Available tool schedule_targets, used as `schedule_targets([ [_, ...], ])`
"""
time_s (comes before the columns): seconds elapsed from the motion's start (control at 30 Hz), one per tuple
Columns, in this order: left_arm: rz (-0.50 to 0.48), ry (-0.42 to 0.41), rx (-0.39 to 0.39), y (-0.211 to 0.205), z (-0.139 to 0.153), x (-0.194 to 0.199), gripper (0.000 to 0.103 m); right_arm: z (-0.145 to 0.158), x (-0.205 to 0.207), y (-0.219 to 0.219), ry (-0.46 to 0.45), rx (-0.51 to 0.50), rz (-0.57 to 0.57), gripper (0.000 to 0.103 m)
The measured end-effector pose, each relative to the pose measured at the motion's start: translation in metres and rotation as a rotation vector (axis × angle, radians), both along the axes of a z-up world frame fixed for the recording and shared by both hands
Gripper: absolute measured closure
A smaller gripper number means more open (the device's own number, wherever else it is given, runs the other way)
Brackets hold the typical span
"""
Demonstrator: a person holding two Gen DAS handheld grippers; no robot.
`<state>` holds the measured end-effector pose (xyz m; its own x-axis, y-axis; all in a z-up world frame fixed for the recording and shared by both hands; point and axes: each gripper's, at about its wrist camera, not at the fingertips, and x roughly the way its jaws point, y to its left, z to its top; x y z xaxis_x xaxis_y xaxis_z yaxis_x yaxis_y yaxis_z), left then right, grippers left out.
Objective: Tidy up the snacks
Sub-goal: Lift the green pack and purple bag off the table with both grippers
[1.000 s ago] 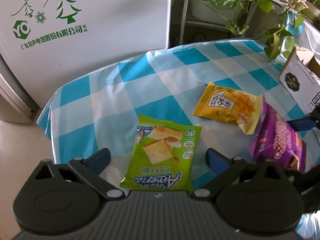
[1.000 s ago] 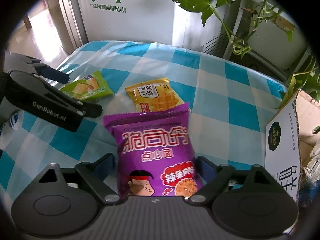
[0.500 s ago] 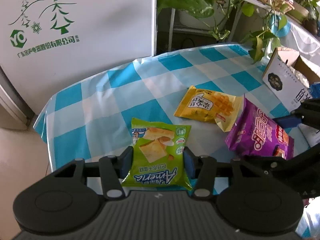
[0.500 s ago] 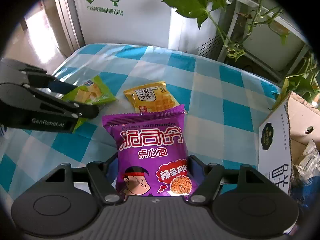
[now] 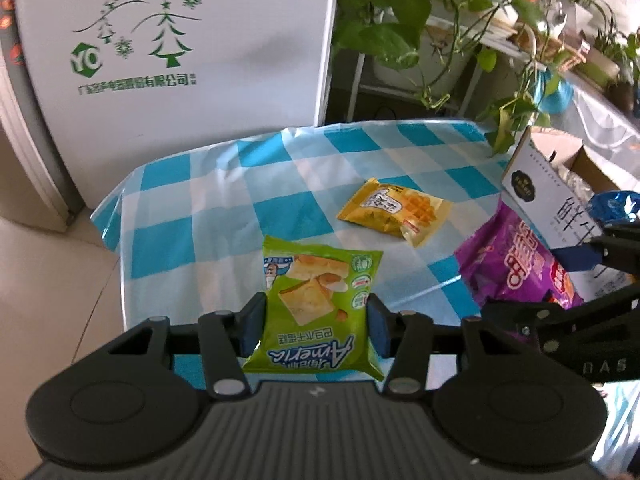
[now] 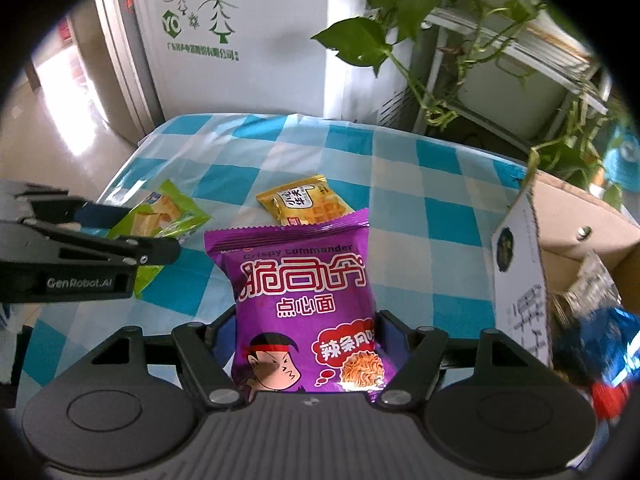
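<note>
My left gripper is shut on a green biscuit packet and holds it above the checked tablecloth. My right gripper is shut on a purple noodle-snack packet, lifted off the table; this packet also shows at the right of the left wrist view. A yellow waffle packet lies flat on the cloth between them, and it shows behind the purple packet in the right wrist view. The left gripper with the green packet shows at the left of the right wrist view.
An open cardboard box with packets inside stands at the table's right edge, its white flap upright. A white fridge stands behind the table. Potted vines hang at the back right. The table's left edge drops to the floor.
Both grippers closed on their packets and lifted them off the cloth. The view has risen and pulled back; the box is nearer on the right.
</note>
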<state>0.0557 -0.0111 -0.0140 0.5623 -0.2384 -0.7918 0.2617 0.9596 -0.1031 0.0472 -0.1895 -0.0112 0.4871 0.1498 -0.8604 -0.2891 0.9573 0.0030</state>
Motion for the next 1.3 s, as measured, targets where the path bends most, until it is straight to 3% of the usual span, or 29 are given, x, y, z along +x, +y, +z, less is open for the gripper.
schedule_targets([
  [0.37,-0.003,-0.090,-0.027,-0.008,0.009,-0.068,0.052,0.025,-0.045,-0.018,-0.062,0.007,-0.100,0.026],
  [0.67,0.006,-0.100,-0.057,-0.010,0.008,-0.104,0.052,0.027,-0.083,-0.024,-0.065,0.000,-0.161,0.026],
  [1.07,-0.007,-0.128,-0.067,-0.017,0.014,-0.122,0.052,0.035,-0.108,-0.024,-0.103,0.027,-0.162,0.026],
  [1.3,0.015,-0.125,-0.077,-0.016,0.017,-0.123,0.052,0.062,-0.107,-0.062,-0.166,0.065,-0.213,0.026],
])
